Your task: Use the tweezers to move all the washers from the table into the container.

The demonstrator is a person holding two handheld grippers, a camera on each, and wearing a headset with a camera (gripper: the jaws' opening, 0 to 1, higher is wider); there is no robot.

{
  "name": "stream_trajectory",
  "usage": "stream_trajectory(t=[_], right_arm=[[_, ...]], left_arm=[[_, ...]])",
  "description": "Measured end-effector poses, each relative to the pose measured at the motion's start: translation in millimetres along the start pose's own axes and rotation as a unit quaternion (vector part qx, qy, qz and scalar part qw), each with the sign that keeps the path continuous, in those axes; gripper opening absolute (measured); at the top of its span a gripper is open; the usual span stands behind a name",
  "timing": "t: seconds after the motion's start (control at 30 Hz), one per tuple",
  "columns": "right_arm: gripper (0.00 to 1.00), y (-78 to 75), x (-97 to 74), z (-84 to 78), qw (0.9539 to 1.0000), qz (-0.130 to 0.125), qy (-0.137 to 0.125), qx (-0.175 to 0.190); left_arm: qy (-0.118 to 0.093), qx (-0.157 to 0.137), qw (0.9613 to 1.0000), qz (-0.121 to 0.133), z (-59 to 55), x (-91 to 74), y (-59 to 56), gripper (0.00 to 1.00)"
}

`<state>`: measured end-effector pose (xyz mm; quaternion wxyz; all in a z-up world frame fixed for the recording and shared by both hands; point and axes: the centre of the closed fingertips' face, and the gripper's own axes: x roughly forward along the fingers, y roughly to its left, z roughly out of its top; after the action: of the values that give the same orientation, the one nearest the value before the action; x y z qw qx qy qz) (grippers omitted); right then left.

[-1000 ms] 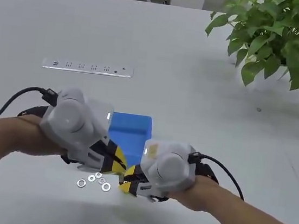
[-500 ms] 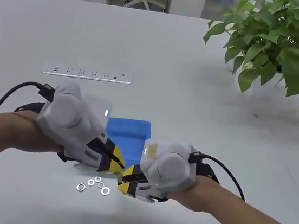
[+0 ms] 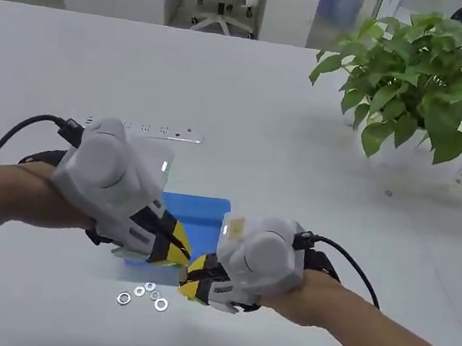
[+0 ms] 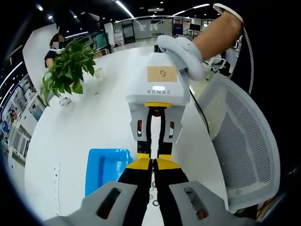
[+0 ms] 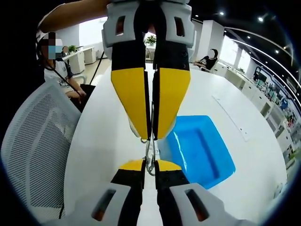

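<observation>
My left tool (image 3: 176, 252) and right tool (image 3: 192, 280) both pinch the tweezers (image 5: 150, 157), seemingly settling the grip; next, lower the tips onto the washers (image 3: 144, 294) near the front edge of the table (image 3: 289, 113).

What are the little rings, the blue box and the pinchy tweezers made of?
The washers look like metal: silvery and shiny, probably steel. The container looks like plastic: even bright blue, smooth, softly glossy. The tweezers look like thin bare metal, grey and glinting, though they're mostly hidden.
</observation>
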<state>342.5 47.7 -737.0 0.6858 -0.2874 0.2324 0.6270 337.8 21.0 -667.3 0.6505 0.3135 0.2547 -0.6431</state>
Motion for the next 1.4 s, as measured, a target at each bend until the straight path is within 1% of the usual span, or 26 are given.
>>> stream_trajectory(t=[0.13, 0.43, 0.67, 0.83, 0.97, 1.17, 1.4], right_arm=[[0.10, -3.5, -4.9, 6.9, 0.9999, -0.003, 0.002, -0.013], [0.10, -13.7, -12.3, 19.4, 0.9998, -0.012, -0.002, -0.018], [0.10, -23.7, -17.0, 24.2, 0.9996, -0.018, -0.004, -0.019], [0.10, -34.5, -19.9, 28.1, 0.9995, -0.024, -0.010, -0.016], [0.10, -41.9, -21.1, 28.7, 0.9995, -0.026, -0.012, -0.013], [0.10, -54.6, -21.3, 26.3, 0.9993, -0.032, -0.014, -0.012], [0.10, -65.7, -19.4, 21.6, 0.9993, -0.034, -0.011, -0.009]], left_arm=[[-0.003, 0.000, 1.0000, 0.003, 4.8, -7.0, 2.2, 0.05], [-0.003, 0.007, 0.9999, 0.013, 14.8, -18.9, 8.6, 0.05], [-0.004, 0.011, 0.9998, 0.018, 20.1, -23.6, 17.2, 0.05], [-0.006, 0.016, 0.9996, 0.021, 25.4, -25.9, 25.5, 0.05], [-0.006, 0.018, 0.9996, 0.021, 27.3, -25.2, 32.8, 0.05], [-0.003, 0.022, 0.9995, 0.022, 26.7, -22.8, 46.1, 0.05], [-0.003, 0.022, 0.9995, 0.022, 24.5, -17.8, 57.6, 0.05]])
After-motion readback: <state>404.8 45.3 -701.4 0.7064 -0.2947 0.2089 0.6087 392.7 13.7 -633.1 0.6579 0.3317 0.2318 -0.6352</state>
